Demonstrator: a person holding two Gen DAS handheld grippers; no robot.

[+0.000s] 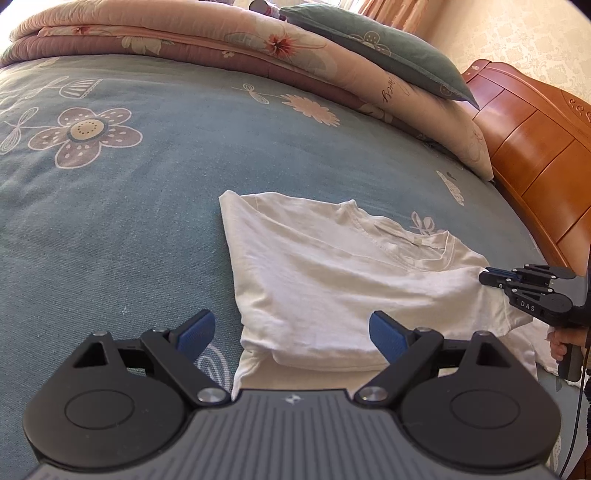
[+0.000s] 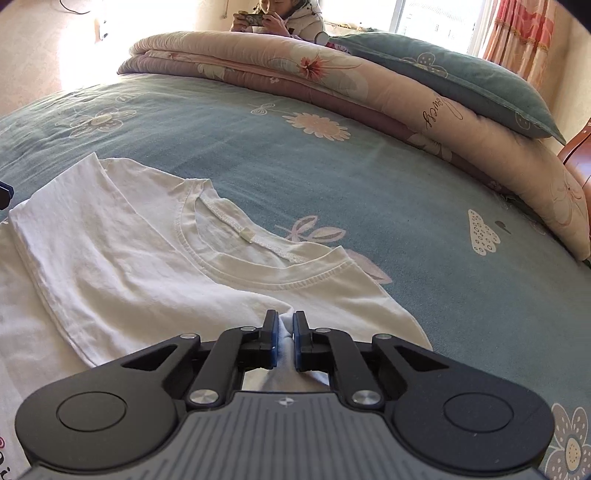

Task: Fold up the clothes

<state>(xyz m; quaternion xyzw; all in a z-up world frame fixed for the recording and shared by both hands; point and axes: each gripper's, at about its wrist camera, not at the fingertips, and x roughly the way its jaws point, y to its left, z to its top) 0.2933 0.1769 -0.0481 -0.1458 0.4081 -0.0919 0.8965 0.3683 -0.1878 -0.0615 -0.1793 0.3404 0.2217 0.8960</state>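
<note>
A white T-shirt (image 1: 332, 273) lies partly folded on the blue flowered bedspread (image 1: 110, 206), its left side turned in over the body and its collar toward the pillows. My left gripper (image 1: 291, 332) hovers open over the shirt's near edge, nothing between its blue pads. In the right wrist view the same T-shirt (image 2: 155, 266) fills the lower left. My right gripper (image 2: 285, 325) is shut on a pinched ridge of the shirt's white cloth near the right shoulder. The right gripper (image 1: 491, 276) also shows at the shirt's right edge in the left wrist view, held by a hand.
A folded pink flowered quilt (image 2: 332, 88) and a blue-green pillow (image 2: 461, 77) lie along the far side of the bed. A wooden headboard (image 1: 535, 147) stands at the right. A person (image 2: 280, 18) sits behind the quilt holding a phone.
</note>
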